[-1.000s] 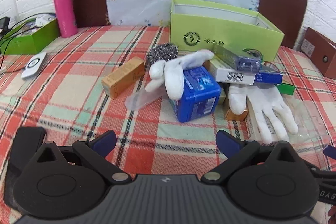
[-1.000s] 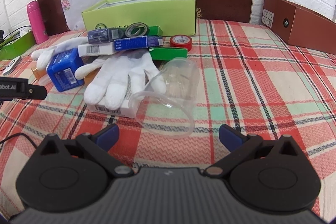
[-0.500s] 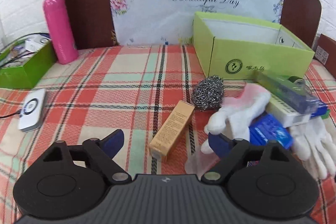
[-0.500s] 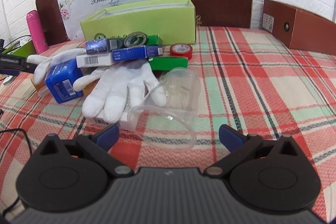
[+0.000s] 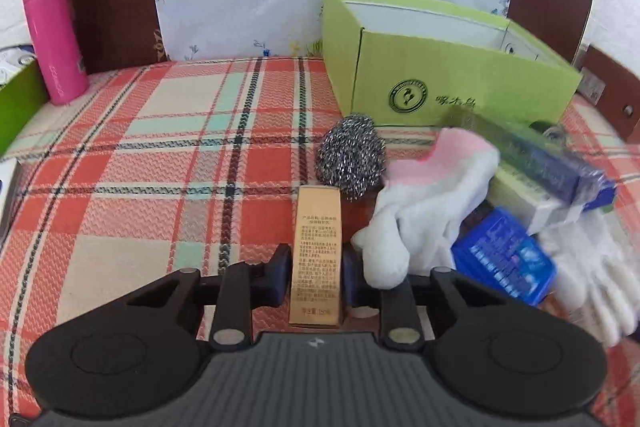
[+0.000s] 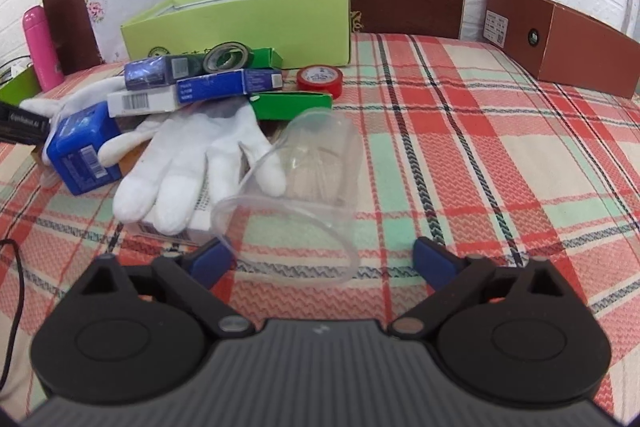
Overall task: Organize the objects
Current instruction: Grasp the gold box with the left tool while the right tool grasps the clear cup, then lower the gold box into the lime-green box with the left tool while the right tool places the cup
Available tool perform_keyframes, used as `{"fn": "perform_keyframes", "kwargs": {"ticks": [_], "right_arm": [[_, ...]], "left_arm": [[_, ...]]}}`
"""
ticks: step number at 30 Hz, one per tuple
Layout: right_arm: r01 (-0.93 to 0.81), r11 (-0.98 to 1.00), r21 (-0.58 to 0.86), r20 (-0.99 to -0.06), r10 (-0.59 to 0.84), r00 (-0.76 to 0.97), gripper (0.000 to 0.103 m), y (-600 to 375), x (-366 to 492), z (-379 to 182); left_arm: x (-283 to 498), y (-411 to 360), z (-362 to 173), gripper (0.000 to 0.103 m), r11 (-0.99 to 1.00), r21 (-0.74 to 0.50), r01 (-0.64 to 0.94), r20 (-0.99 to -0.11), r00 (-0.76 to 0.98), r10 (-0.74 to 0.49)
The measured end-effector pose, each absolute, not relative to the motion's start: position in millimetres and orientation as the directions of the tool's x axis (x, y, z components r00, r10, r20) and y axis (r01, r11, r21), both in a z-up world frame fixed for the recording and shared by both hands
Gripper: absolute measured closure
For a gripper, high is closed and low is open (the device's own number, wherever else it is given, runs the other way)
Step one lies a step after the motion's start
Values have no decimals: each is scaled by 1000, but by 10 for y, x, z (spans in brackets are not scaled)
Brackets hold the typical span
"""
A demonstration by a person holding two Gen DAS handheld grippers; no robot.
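Note:
A slim gold carton (image 5: 316, 227) lies lengthwise between the fingers of my left gripper (image 5: 316, 277). Its jaws are closing and both pads touch the carton's sides. A steel scourer (image 5: 351, 155) sits just beyond it, and a white glove (image 5: 424, 215) lies to the right over a blue box (image 5: 506, 259). My right gripper (image 6: 324, 261) is closing slowly around a clear plastic cup (image 6: 304, 187) lying on its side. The cup's rim is between the fingers, and the pads stand apart from it. The open green box (image 6: 240, 23) stands behind the pile.
A second white glove (image 6: 192, 163), blue and white cartons (image 6: 192, 93), a green carton (image 6: 292, 105), a tape roll (image 6: 228, 57) and red tape (image 6: 319, 79) crowd the plaid table (image 6: 480, 155). A brown box (image 6: 560, 39) stands far right, a pink bottle (image 5: 52, 31) far left.
My left gripper swung left from the blue box to the gold carton, moved in over it and narrowed its jaws onto it. The right gripper stayed put, its fingers drawing in slightly.

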State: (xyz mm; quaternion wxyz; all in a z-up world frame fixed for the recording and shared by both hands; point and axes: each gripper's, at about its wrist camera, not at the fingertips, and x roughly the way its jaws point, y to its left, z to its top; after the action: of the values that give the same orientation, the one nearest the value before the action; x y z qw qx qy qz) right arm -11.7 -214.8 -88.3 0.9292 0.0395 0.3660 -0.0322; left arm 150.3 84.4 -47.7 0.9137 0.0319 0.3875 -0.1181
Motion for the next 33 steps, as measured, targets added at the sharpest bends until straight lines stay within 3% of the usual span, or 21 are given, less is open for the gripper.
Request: {"fn": "perform_keyframes", "kwargs": {"ticks": [3,5,7,12,13,14,17,19,21,25,27,29,30,33], "right_arm": [[87,995,58,-670,-25,742,19,-2173,-123,-884],[92,994,61,-662,-29,749,36,-2196,-137,-876],[87,993,81,-653,-13,757,46,-2242,-152,-864],[47,993,107,-618,29,786,53,-2310,-226,-800],[38,994,105,-610,34,792,61,-2315,-245,-776],[24,993,115,-602,51,797,79,-2328,-264,-745],[-2,988,155,-574,92,814,79,-2378,-294,-630],[-18,991,130,-543,87,835,80,-2365,-289,-553],[-34,992,122,-518,93,850,88,-2361,-263,-491],[-19,996,89,-507,62,860,89,-2353,-236,-437],[17,999,46,-481,8,877,78,-2390,-268,-419],[53,998,-22,-466,-57,883,11,-2460,-242,-402],[64,996,-65,-447,-86,890,4,-2502,-205,-395],[-9,974,-225,-416,-87,905,4,-2620,38,-459]], "left_arm": [[1486,893,-510,76,973,-54,226,-694,691,-199],[1479,928,-487,78,977,-90,193,-700,685,-200],[1440,934,-470,78,979,-94,179,-703,685,-193],[1274,986,-375,78,984,-100,150,-700,692,-177],[1235,1013,-331,78,983,-111,143,-695,696,-180],[1198,1036,-278,78,982,-122,142,-687,702,-187],[1105,1046,-39,78,980,-127,152,-653,731,-198],[1063,1022,139,78,978,-125,166,-615,760,-208],[1046,979,324,78,973,-139,183,-577,784,-230],[1032,850,568,78,959,-157,235,-521,806,-282],[1049,761,610,78,951,-157,265,-514,800,-308],[1098,674,612,78,943,-160,291,-521,787,-331],[1122,633,603,78,940,-161,300,-527,780,-338],[1177,520,595,78,932,-168,321,-532,766,-360]]}}
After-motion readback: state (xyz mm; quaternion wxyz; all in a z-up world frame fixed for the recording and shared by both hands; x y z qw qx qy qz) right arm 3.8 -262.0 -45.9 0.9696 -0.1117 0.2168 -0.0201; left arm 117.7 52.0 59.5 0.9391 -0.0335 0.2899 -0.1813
